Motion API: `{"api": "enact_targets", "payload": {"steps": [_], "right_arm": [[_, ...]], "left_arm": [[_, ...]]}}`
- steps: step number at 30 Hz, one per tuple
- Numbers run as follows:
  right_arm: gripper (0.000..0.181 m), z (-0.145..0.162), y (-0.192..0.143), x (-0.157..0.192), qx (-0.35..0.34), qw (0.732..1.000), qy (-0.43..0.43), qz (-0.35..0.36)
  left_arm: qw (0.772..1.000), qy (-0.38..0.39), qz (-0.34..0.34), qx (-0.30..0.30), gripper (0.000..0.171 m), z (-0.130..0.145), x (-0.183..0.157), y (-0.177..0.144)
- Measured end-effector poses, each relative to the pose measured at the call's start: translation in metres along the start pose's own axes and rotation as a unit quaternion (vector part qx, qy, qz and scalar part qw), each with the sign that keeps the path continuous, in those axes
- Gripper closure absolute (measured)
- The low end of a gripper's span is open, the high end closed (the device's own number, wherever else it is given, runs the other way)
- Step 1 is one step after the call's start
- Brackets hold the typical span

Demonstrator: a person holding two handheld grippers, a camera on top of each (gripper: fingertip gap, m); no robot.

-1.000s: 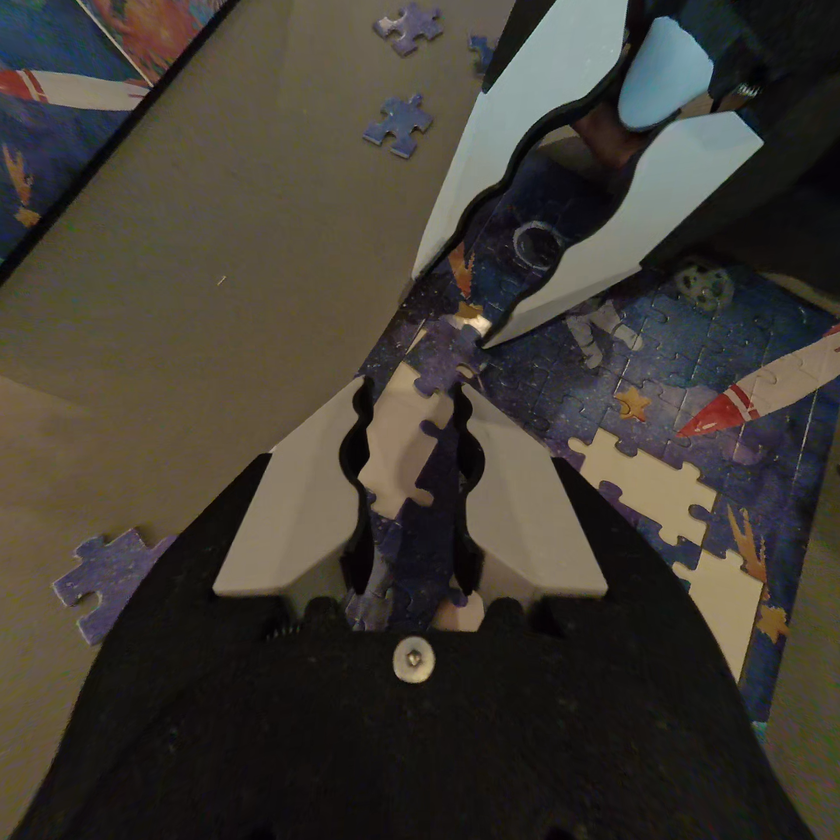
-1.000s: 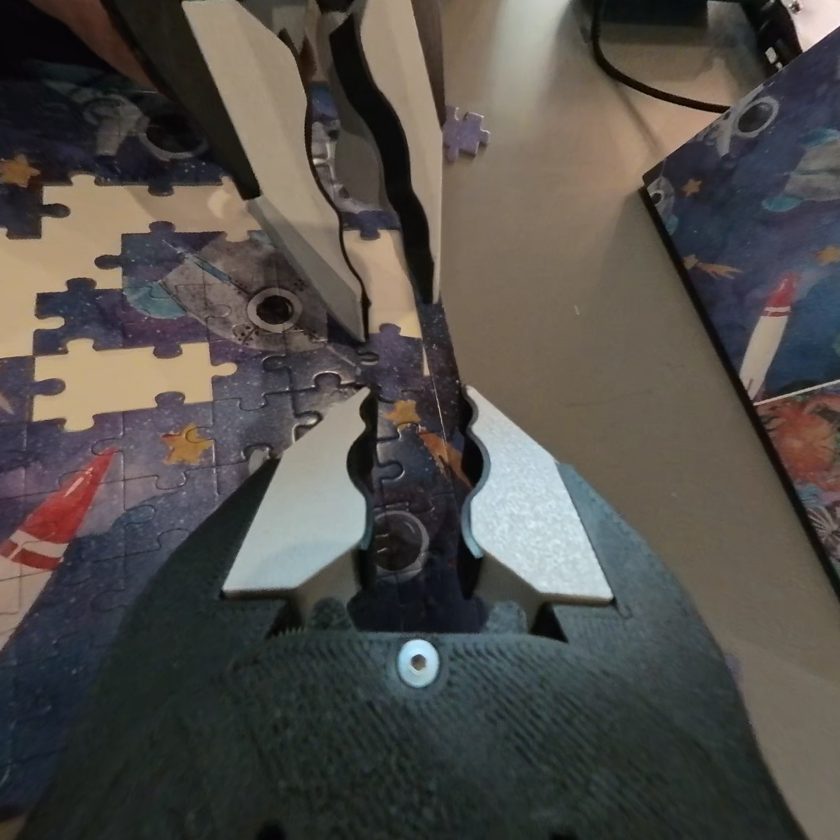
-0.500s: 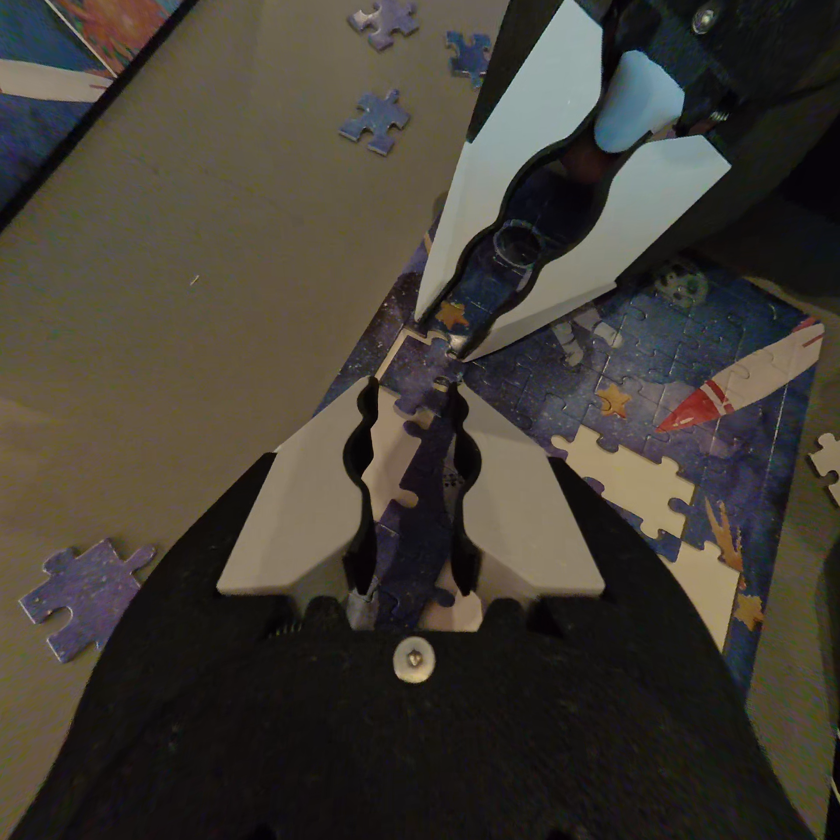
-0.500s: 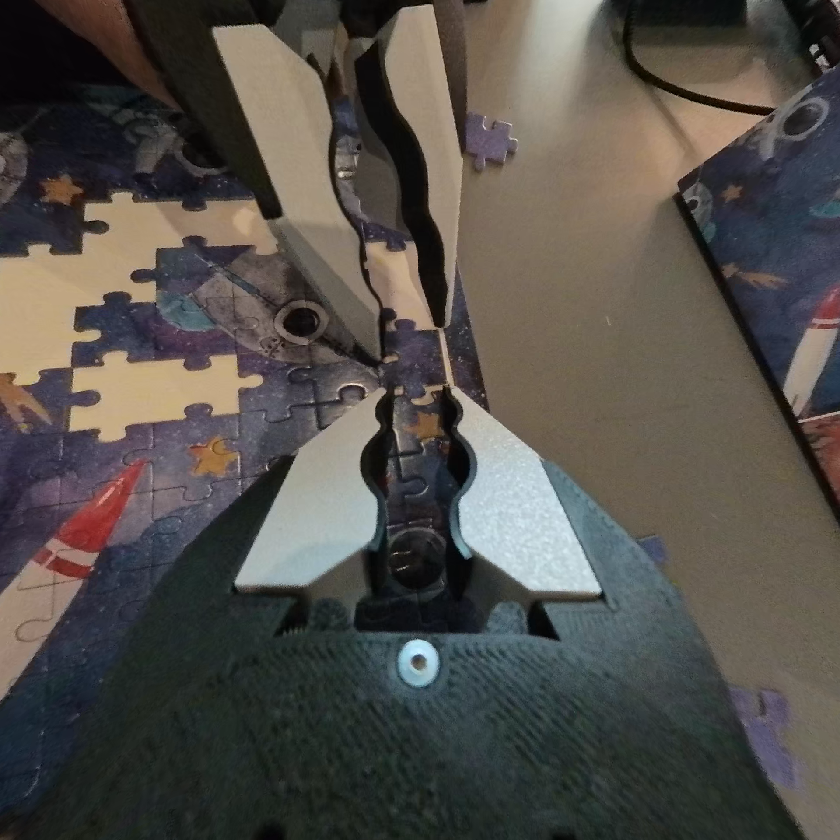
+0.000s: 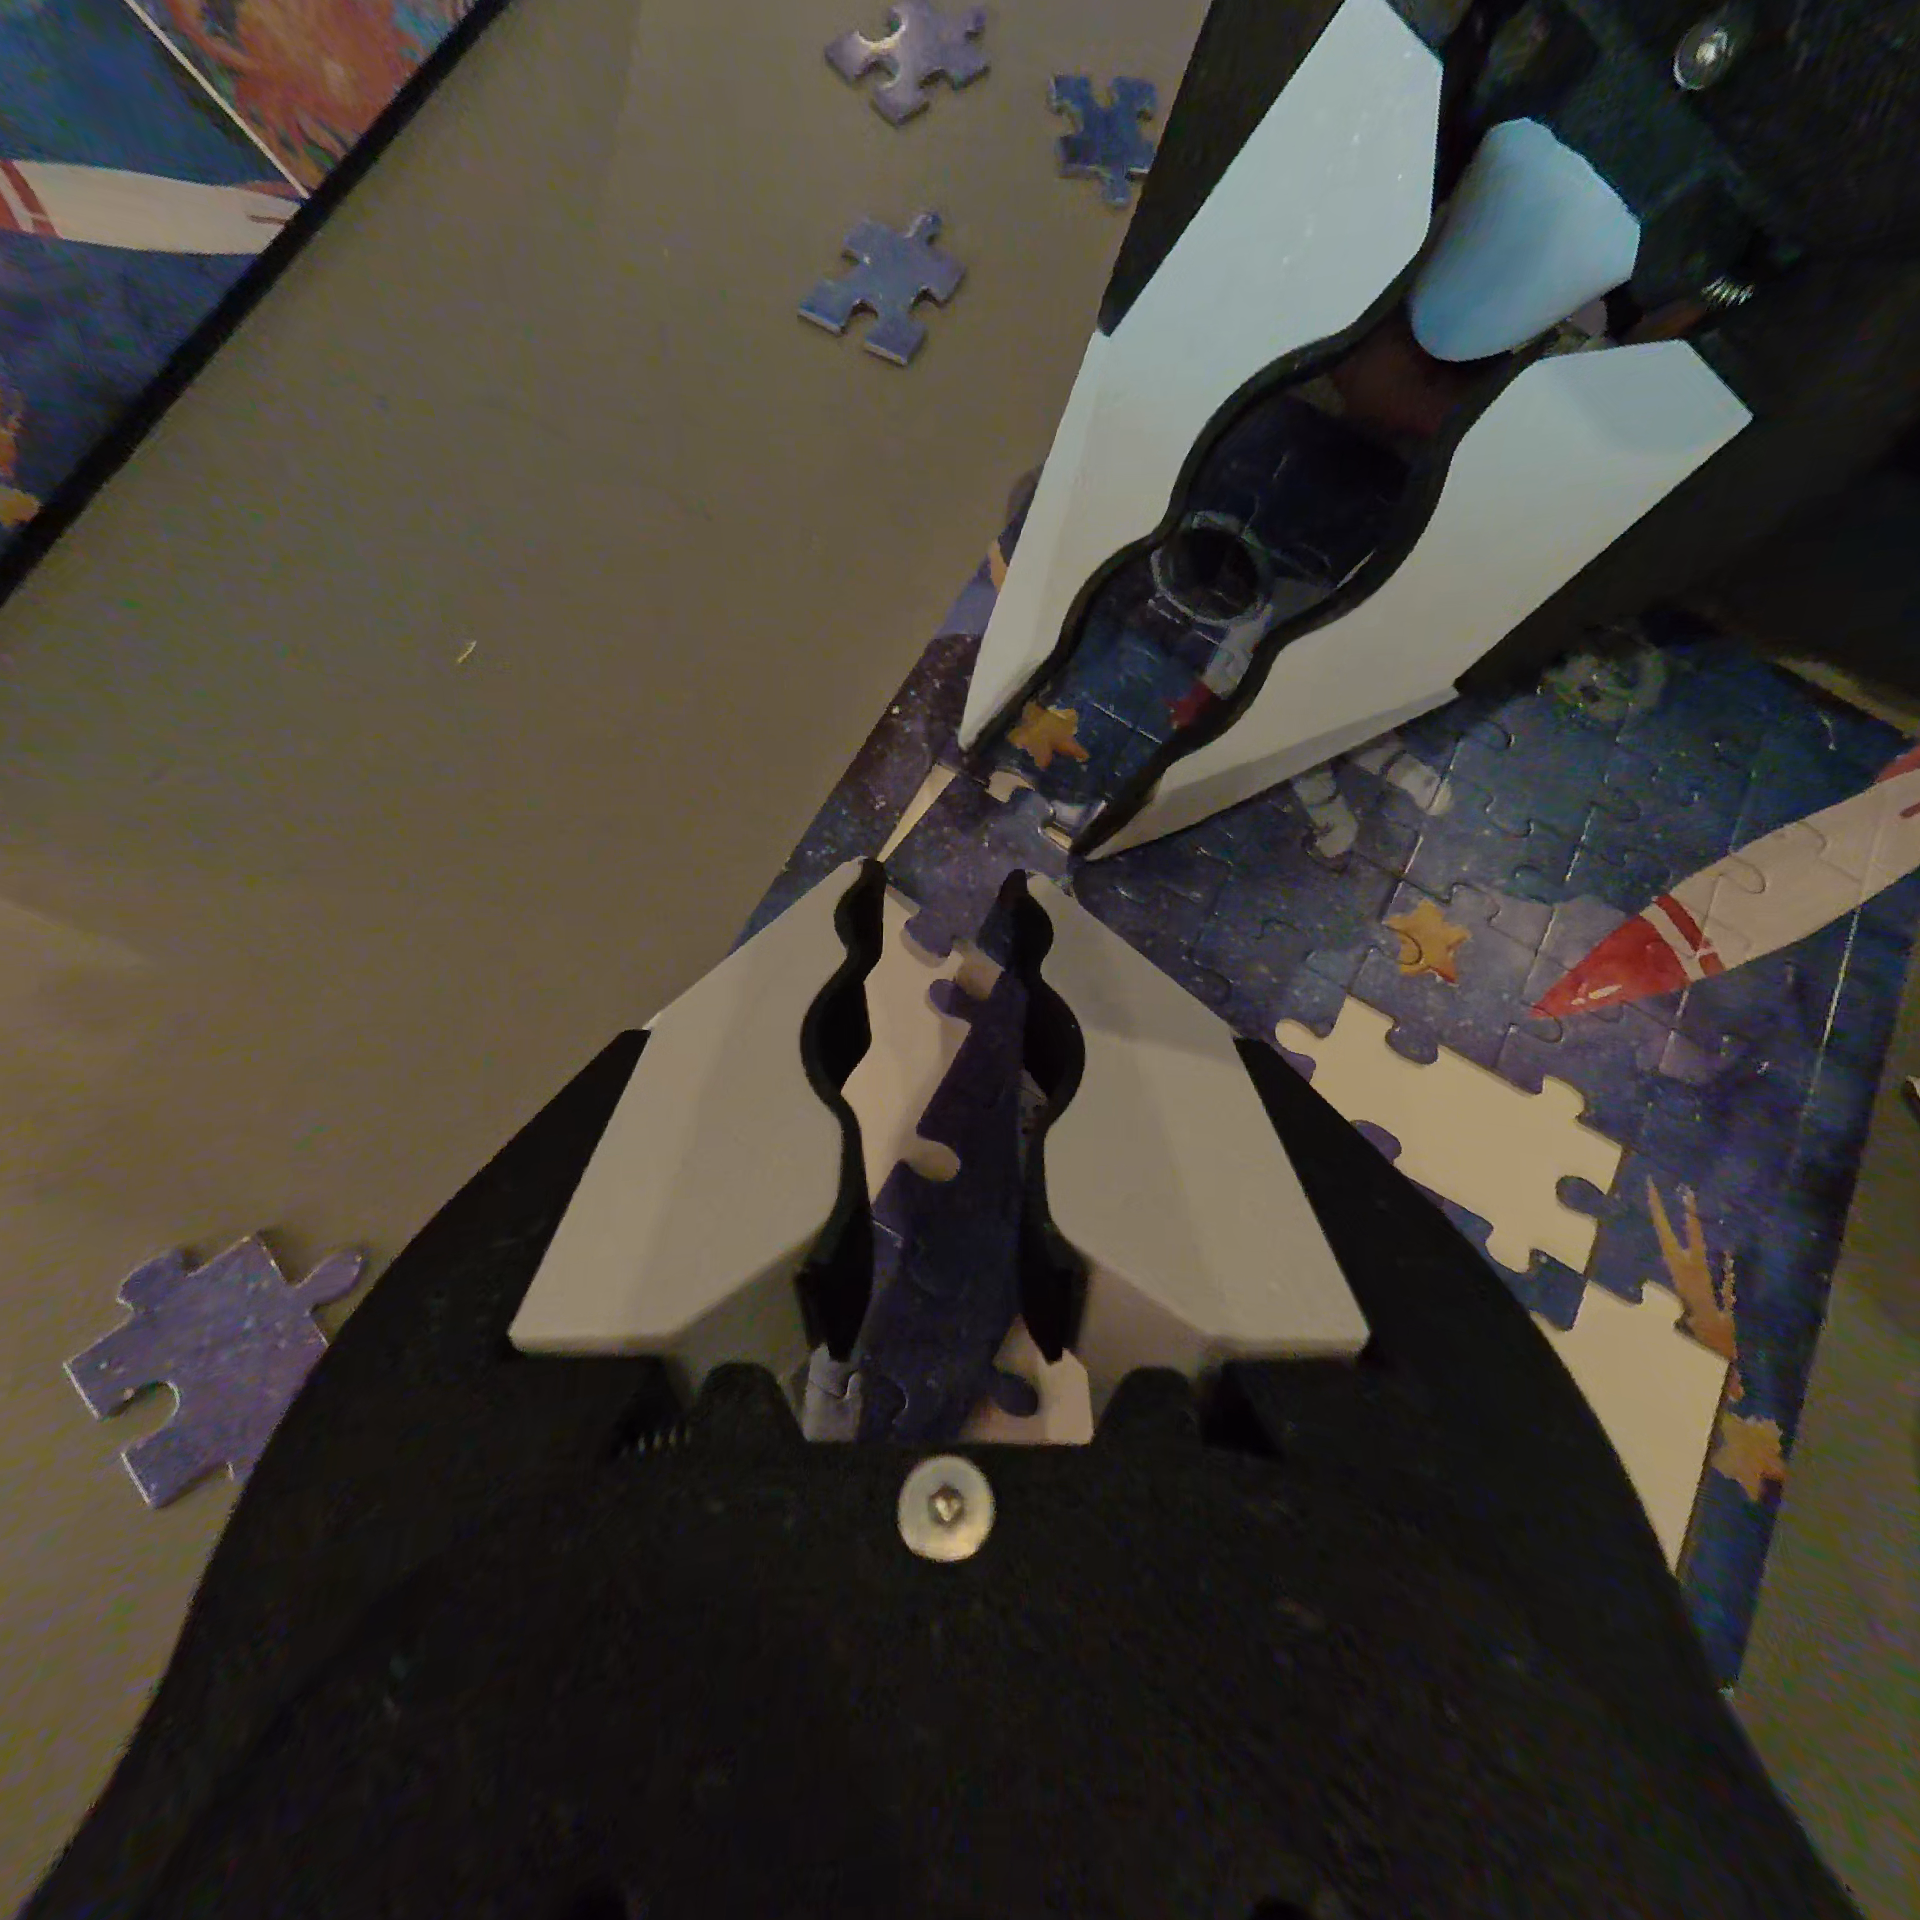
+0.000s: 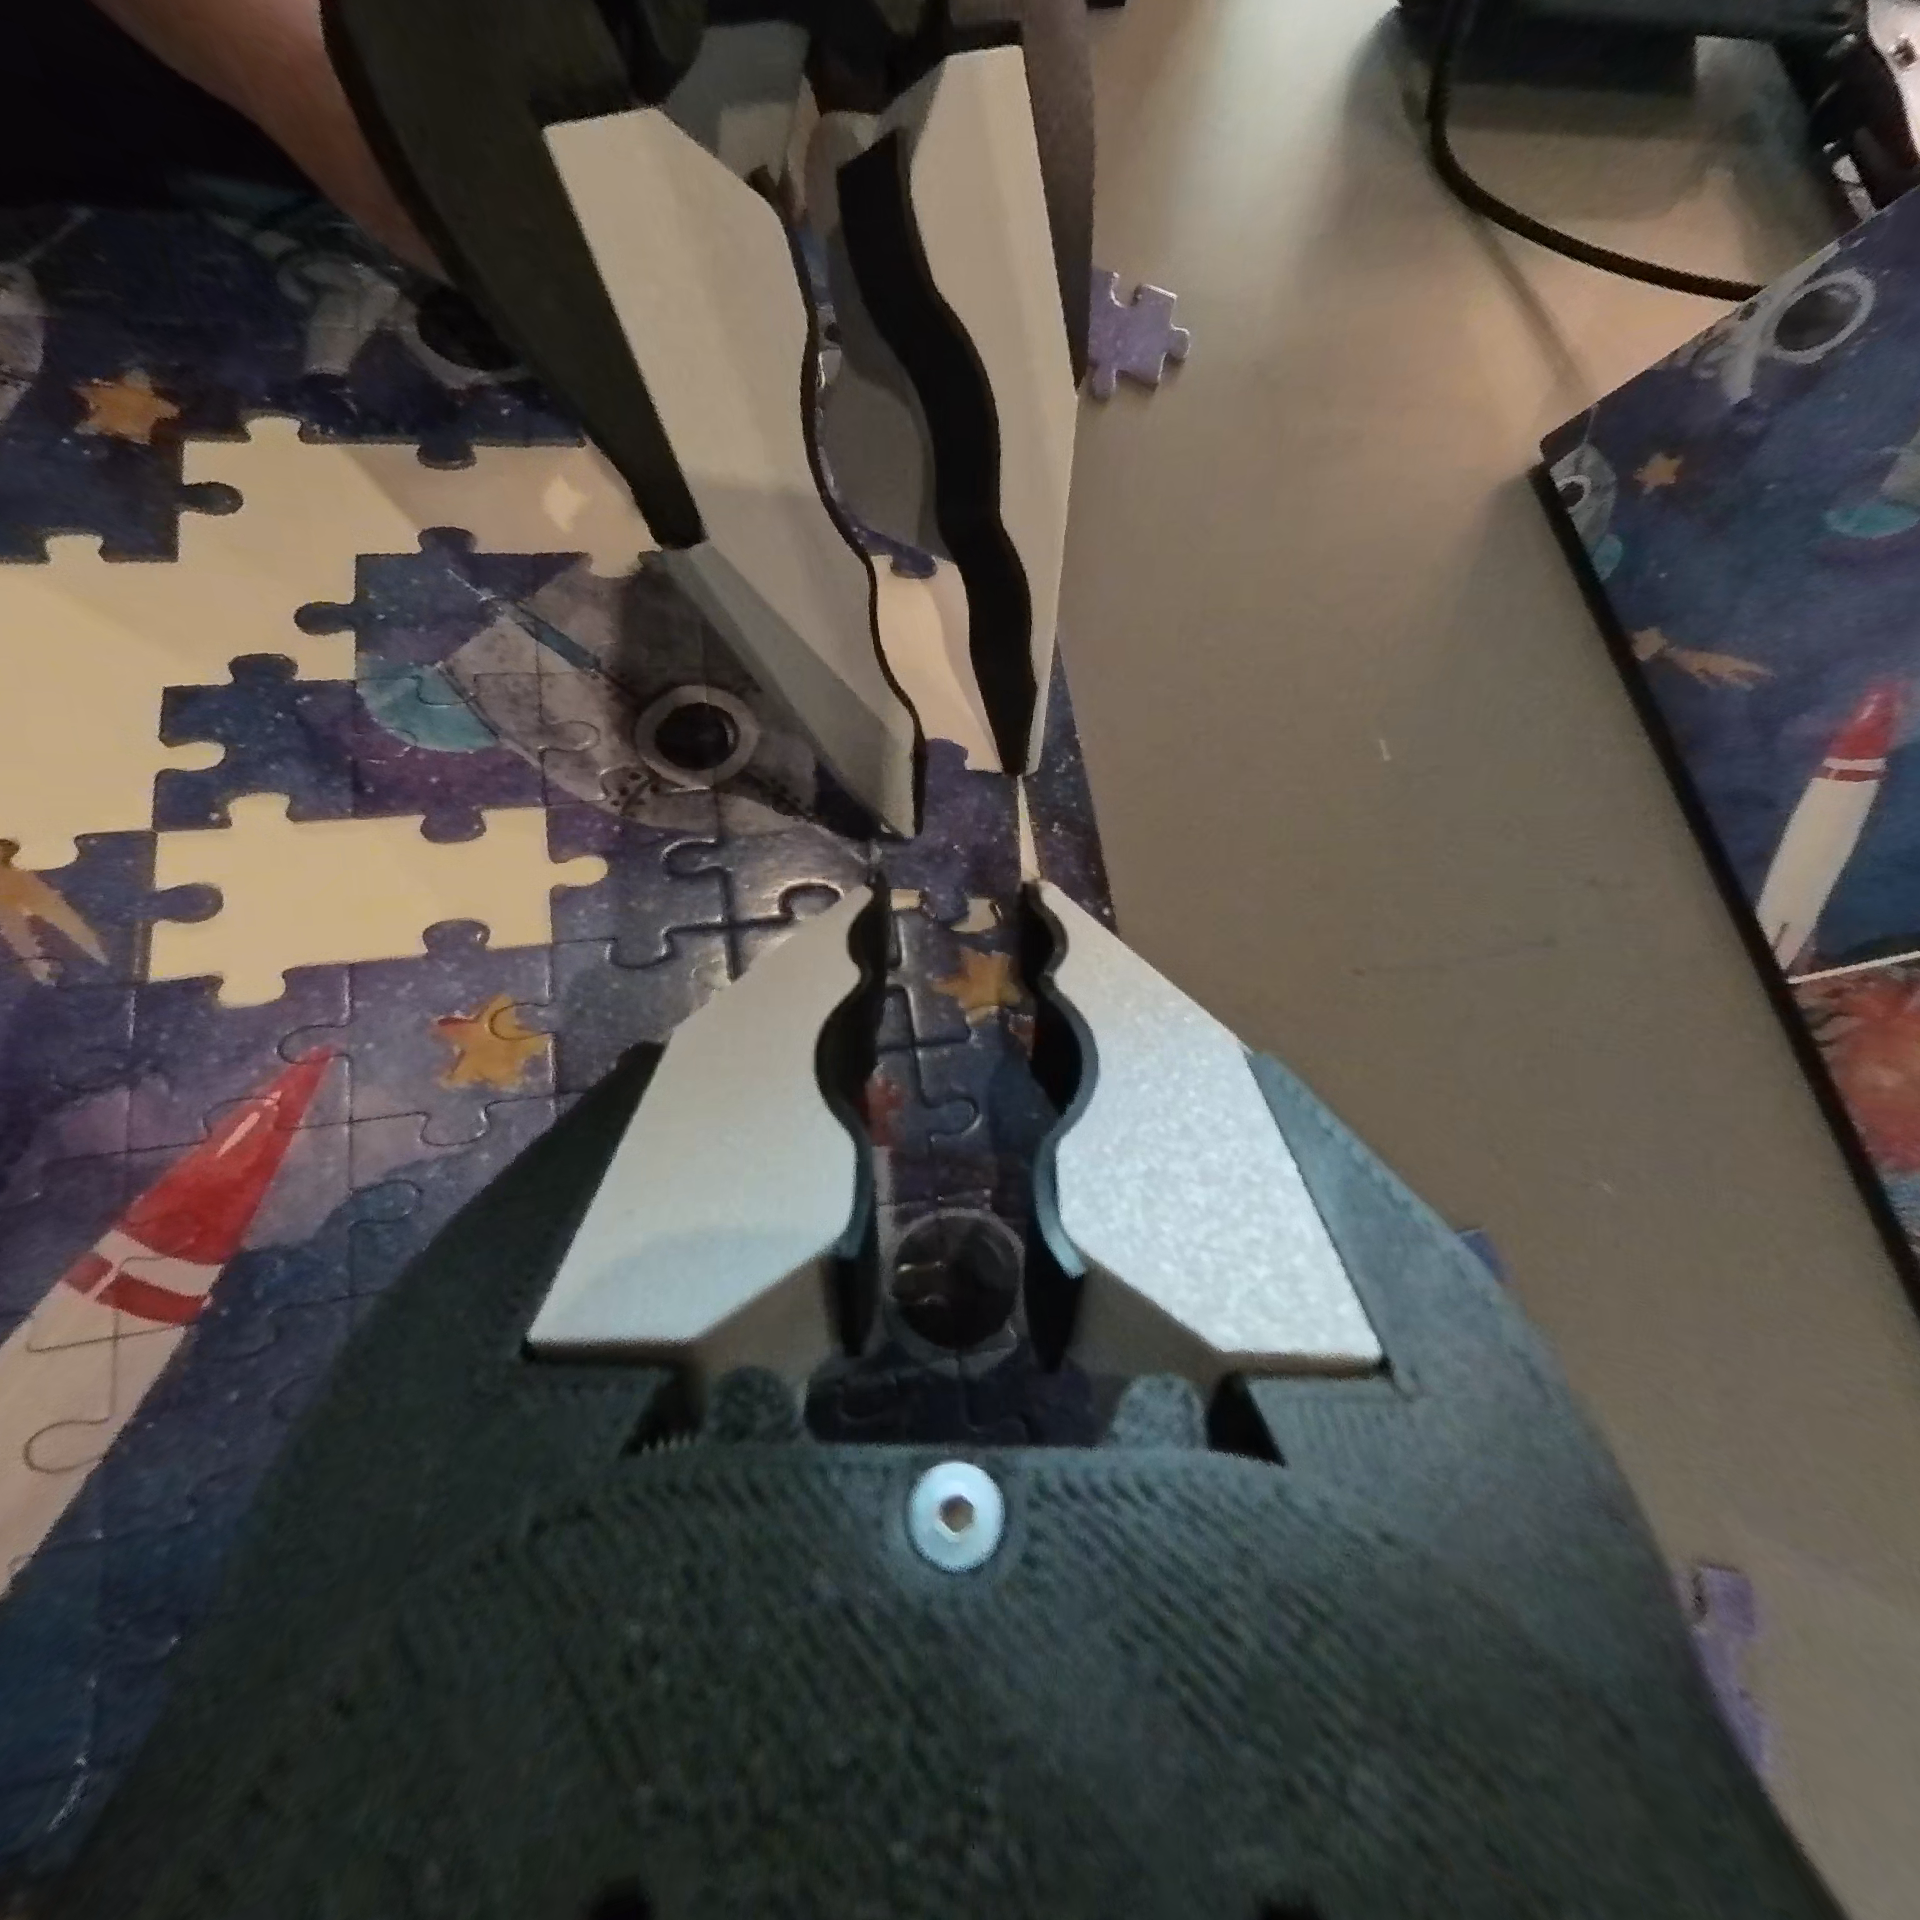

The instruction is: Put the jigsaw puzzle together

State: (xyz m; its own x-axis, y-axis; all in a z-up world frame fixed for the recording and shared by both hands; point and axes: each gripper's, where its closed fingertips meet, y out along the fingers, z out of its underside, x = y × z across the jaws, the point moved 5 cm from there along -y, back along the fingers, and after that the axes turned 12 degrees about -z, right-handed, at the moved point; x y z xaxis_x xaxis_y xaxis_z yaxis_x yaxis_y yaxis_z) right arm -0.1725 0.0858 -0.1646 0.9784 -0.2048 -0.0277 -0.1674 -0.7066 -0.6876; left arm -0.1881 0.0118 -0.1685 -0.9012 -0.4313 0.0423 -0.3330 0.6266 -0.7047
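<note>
The space-themed jigsaw puzzle [image 5: 1455, 831] lies flat, with cream gaps [image 5: 1455, 1122] where pieces are absent; it also shows in the right wrist view [image 6: 312, 1039]. A purple piece [image 5: 966, 831] lies at the puzzle's near edge, between both grippers' tips, and also shows in the right wrist view [image 6: 961, 847]. My left gripper [image 5: 935, 878] is partly open and empty, its tips at the piece. My right gripper [image 6: 956, 894] faces it tip to tip, partly open and empty. Each gripper shows in the other's view: the right [image 5: 1029, 795], the left [image 6: 961, 795].
Loose purple pieces lie on the grey table: three at the top [image 5: 888, 286], one at lower left [image 5: 208, 1361], two in the right wrist view [image 6: 1127, 343]. A picture board of the same space scene [image 6: 1766, 520] lies beside the puzzle. A black cable [image 6: 1507, 208] runs behind. My left and right fingertips are right by each other. The space-themed jigsaw puzzle [image 5: 1455, 831] lies around 8 centimetres away from my right fingertips.
Both grippers' jaws have narrowed. Their tips have stayed facing each other at the purple piece on the puzzle's edge.
</note>
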Motion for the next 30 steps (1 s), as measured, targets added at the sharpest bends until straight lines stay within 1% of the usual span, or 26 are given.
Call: {"api": "enact_targets", "payload": {"steps": [9, 17, 25, 30], "right_arm": [[0.162, 0.0019, -0.0017, -0.0038, 0.005, 1.000, 0.007, 0.012], [0.162, 0.0016, -0.0016, -0.0010, 0.009, 1.000, 0.003, 0.007], [0.161, 0.0018, -0.0024, -0.0008, 0.012, 1.000, -0.001, 0.010], [0.161, 0.0021, -0.0030, -0.0005, 0.013, 1.000, 0.000, 0.010]], "left_arm": [[1.000, 0.006, 0.007, -0.004, 0.149, -0.0014, -0.0050, -0.0004], [1.000, 0.001, -0.019, -0.007, 0.153, -0.0024, 0.0001, 0.0007], [1.000, 0.001, -0.011, -0.007, 0.148, -0.0016, 0.0006, -0.0013], [1.000, -0.022, 0.009, -0.011, 0.155, -0.0013, 0.0035, -0.0067]]}}
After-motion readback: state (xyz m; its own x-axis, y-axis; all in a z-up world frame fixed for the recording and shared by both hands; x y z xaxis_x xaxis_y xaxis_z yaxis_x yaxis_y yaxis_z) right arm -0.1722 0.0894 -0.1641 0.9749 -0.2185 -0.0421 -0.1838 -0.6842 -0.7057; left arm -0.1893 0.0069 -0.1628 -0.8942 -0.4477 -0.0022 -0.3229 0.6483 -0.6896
